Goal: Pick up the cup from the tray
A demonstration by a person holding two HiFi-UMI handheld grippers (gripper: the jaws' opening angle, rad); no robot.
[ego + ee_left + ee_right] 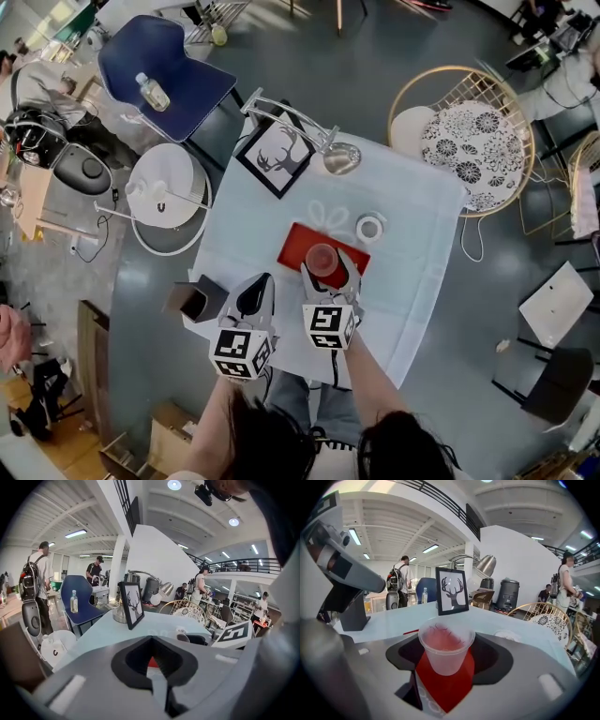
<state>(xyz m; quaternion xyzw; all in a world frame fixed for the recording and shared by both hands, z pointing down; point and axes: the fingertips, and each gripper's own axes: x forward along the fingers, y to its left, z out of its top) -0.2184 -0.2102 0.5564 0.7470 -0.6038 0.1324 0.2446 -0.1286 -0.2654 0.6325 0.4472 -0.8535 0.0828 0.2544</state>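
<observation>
A translucent plastic cup (322,259) (446,648) with a pinkish inside stands on a red tray (302,246) (440,691) in the middle of the white-clothed table (412,225). My right gripper (328,273) (446,667) reaches in from the near side. Its jaws press against both sides of the cup, which sits upright in their dark hollow. My left gripper (257,289) (158,667) rests shut and empty on the cloth, just left of the tray.
A deer picture frame (277,156) and a desk lamp (339,157) stand at the table's far side. A tape roll (370,228) lies right of the tray, a dark box (197,302) at the near left corner. Chairs ring the table.
</observation>
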